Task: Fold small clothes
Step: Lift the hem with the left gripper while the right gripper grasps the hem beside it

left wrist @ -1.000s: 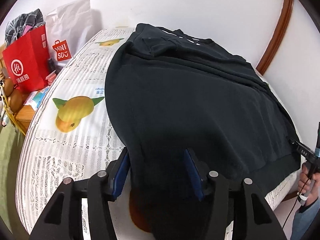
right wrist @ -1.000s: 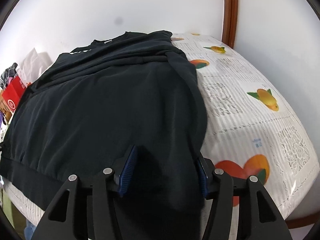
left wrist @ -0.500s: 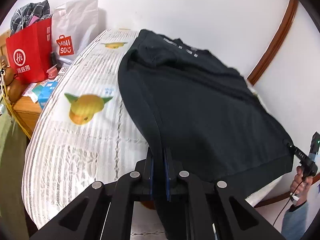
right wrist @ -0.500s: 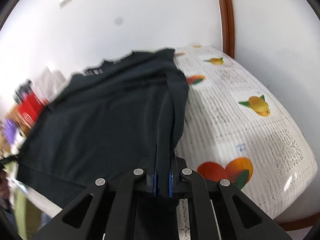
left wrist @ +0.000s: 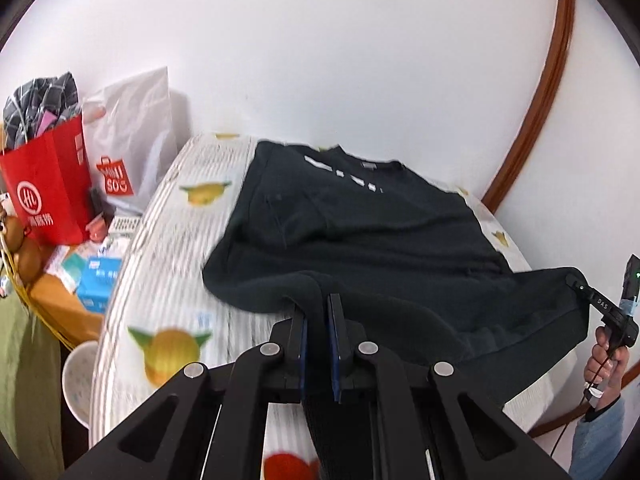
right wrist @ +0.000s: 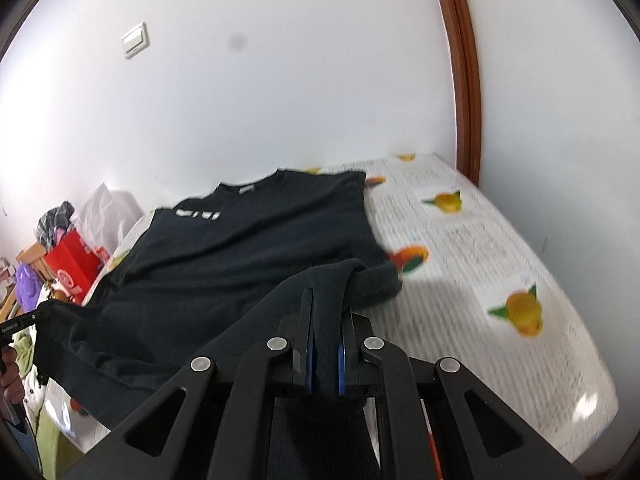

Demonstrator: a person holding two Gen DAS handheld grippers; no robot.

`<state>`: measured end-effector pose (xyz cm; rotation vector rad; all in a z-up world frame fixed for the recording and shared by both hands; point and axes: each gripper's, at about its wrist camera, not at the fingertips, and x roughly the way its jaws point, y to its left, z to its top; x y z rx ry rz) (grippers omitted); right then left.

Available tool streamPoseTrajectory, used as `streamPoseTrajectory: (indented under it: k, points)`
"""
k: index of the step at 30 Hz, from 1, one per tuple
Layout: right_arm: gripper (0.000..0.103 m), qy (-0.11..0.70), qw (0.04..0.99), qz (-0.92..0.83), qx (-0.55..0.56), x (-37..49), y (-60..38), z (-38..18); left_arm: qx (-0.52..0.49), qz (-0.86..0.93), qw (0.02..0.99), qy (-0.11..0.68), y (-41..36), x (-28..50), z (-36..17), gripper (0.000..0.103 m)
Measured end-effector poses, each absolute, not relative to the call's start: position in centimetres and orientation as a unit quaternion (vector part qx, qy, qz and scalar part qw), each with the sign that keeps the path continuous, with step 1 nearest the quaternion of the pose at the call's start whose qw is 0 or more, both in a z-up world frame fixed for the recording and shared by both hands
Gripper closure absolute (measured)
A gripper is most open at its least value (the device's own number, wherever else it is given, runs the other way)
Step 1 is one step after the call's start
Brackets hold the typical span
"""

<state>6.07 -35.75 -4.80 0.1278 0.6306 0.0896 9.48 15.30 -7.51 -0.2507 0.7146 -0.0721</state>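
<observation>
A black sweatshirt (left wrist: pixel 360 232) (right wrist: pixel 240 252) lies across a table, collar and white lettering towards the far wall. My left gripper (left wrist: pixel 317 308) is shut on the near left corner of its hem, lifted off the cloth below. My right gripper (right wrist: pixel 325 312) is shut on the near right corner, also raised. The hem hangs stretched between the two. In the left wrist view the right gripper (left wrist: pixel 576 282) shows at the far right, held by a hand (left wrist: pixel 606 356). In the right wrist view the left gripper's tip (right wrist: pixel 24 320) shows at the left edge.
The table wears a white lace-pattern cloth with fruit prints (left wrist: pixel 168 264) (right wrist: pixel 500 272). To its left stand a red paper bag (left wrist: pixel 48 192), a white shopping bag (left wrist: pixel 132 140) and a cluttered wooden side table (left wrist: pixel 76 280). A white wall and brown trim (right wrist: pixel 464 80) lie behind.
Both grippers closed on the sweatshirt's near hem corners and rose, lifting the hem off the table; the near part of the garment now hangs between them.
</observation>
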Motion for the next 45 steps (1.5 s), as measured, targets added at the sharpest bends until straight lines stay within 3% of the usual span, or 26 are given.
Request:
streamPoseTrajectory:
  k: [14,28,40,45]
  points:
    - [0.095,0.291,0.954,0.037,0.069,16.1,-34.8,-1.7,-0.086,0.031,0.937,0.338,16.3,19.1,-5.4,0.094]
    - [0.095,0.331,0.942,0.025,0.055,26.1,-32.2,-6.6,-0.052,0.083,0.919,0.382,16.7,27.9,-10.3,0.094]
    - [0.093,0.388,0.921,-0.016,0.035,31.0,-32.1,-11.6,-0.039,0.091,0.906,0.411,16.7,30.4,-13.6,0.090]
    - [0.083,0.397,0.918,-0.015,0.024,29.7,-32.2,-11.3,-0.028,0.098,0.908,0.407,16.3,29.8,-13.5,0.087]
